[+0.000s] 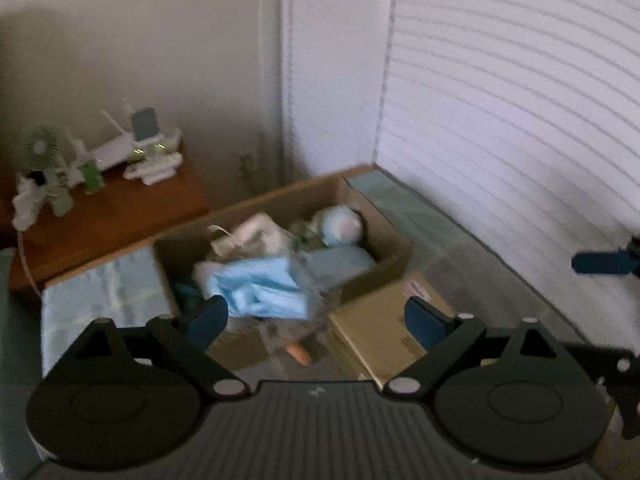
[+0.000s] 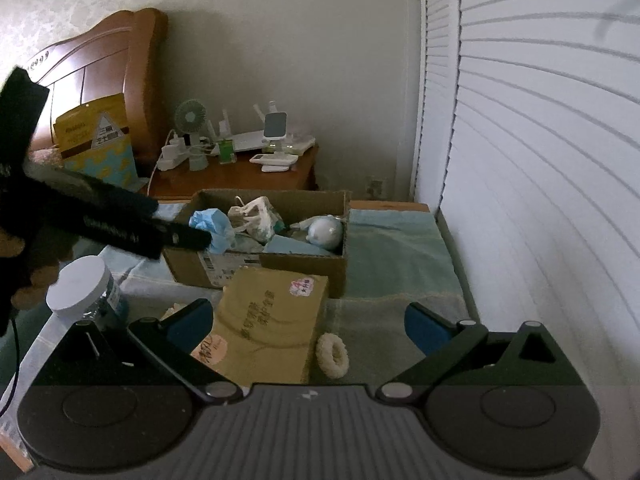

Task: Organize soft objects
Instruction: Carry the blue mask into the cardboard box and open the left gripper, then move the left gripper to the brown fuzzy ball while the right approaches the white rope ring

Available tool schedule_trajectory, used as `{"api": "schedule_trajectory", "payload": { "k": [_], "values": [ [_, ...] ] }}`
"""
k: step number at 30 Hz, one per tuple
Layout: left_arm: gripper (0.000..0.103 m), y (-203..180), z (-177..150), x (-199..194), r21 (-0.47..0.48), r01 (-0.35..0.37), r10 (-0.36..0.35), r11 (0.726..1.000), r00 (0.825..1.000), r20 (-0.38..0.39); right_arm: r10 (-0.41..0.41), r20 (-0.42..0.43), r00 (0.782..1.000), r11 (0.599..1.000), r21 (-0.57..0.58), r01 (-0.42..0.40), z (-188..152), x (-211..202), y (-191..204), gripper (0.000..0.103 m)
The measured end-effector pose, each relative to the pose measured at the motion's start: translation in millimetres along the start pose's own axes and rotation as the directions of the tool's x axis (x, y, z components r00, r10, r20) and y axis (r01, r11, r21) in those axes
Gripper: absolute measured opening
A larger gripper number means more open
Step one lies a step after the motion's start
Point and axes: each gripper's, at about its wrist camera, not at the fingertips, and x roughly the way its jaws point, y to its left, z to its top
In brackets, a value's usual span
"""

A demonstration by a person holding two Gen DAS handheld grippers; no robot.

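An open cardboard box (image 1: 394,266) (image 2: 304,266) stands on the light-blue cloth. It holds soft things: a light-blue bundle in clear plastic (image 1: 260,286) (image 2: 212,222), a cream knitted item (image 1: 250,236) (image 2: 256,216), a pale-blue round plush (image 1: 342,226) (image 2: 326,232) and a blue pad (image 1: 340,262). My left gripper (image 1: 316,320) is open and empty, just above the box's near side; in the right wrist view it reaches over the box's left edge (image 2: 180,236). My right gripper (image 2: 308,324) is open and empty, nearer, above a cream fluffy ring (image 2: 332,356).
The box's tan flap (image 2: 268,320) (image 1: 380,332) lies folded out in front. A white-lidded jar (image 2: 86,290) stands at the left. A wooden nightstand (image 2: 240,176) (image 1: 108,216) with a fan and gadgets is behind. White louvred doors (image 2: 540,160) run along the right.
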Motion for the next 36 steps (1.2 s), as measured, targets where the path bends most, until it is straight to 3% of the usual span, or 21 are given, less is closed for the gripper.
{"api": "schedule_trajectory", "payload": {
  "k": [7, 14, 19, 26, 30, 36],
  "values": [
    [0.095, -3.8, 1.1, 41.5, -0.025, 0.083, -0.085, 0.996, 0.994, -0.069, -0.025, -0.036, 0.999, 0.999, 0.022, 0.025, -8.3, 7.9, -11.4, 0.103],
    [0.095, -5.4, 12.5, 54.5, -0.059, 0.12, -0.121, 0.991, 0.993, -0.007, -0.036, -0.063, 0.997, 0.998, 0.046, 0.039, -10.7, 21.3, -22.8, 0.103],
    [0.095, -9.9, -1.4, 26.3, -0.031, 0.072, -0.07, 0.997, 0.996, 0.06, -0.037, -0.081, 0.996, 0.998, 0.043, 0.041, -15.4, 28.8, -23.9, 0.103],
    [0.095, -11.7, -50.3, -17.7, -0.081, -0.039, 0.047, 0.996, 0.994, 0.099, -0.044, -0.107, 0.993, 0.998, 0.041, 0.048, -25.5, 34.6, -26.2, 0.103],
    [0.095, -18.5, -76.0, -32.2, -0.084, -0.109, 0.117, 0.991, 0.989, 0.092, -0.048, -0.124, 0.991, 0.998, 0.039, 0.053, -34.9, 33.2, -29.3, 0.103],
    [0.095, -20.5, -110.5, -43.0, -0.144, -0.15, 0.159, 0.978, 0.986, 0.055, -0.069, -0.172, 0.983, 0.996, 0.041, 0.078, -54.3, 36.6, -35.8, 0.103]
  ]
}}
